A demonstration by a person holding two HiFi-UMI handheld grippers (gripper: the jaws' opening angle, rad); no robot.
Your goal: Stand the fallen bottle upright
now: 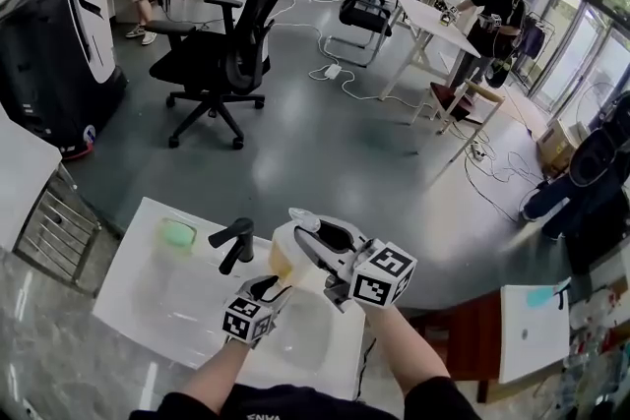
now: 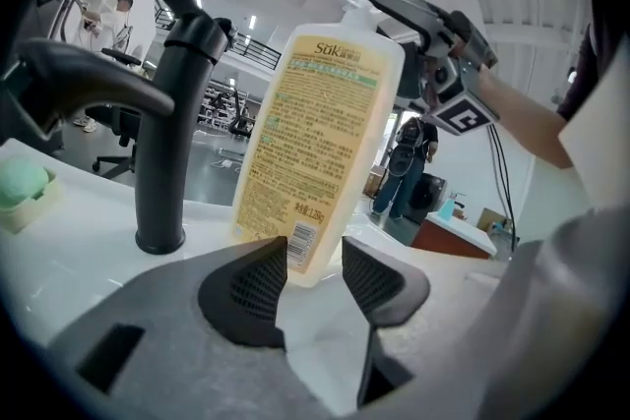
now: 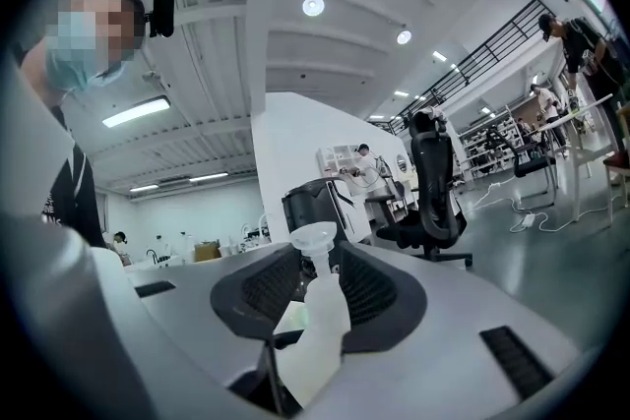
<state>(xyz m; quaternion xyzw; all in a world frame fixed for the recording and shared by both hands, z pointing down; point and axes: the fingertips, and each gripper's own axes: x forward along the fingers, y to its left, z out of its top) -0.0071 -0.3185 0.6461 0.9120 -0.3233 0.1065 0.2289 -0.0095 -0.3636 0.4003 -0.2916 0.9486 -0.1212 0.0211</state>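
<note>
White basin bears the tilted bottle; right gripper pinches its neck (body mostly hidden there), left gripper gapes, empty.

bottle on the sink rim, just right of the faucet, soap further left on the rim, right claw around the bottle's top, left claw just near of its base, office chair far behind on the floor

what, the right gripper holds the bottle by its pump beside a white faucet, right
No: the faucet is black, as the left gripper view shows. The right gripper does hold the bottle by its pump beside it.
</note>
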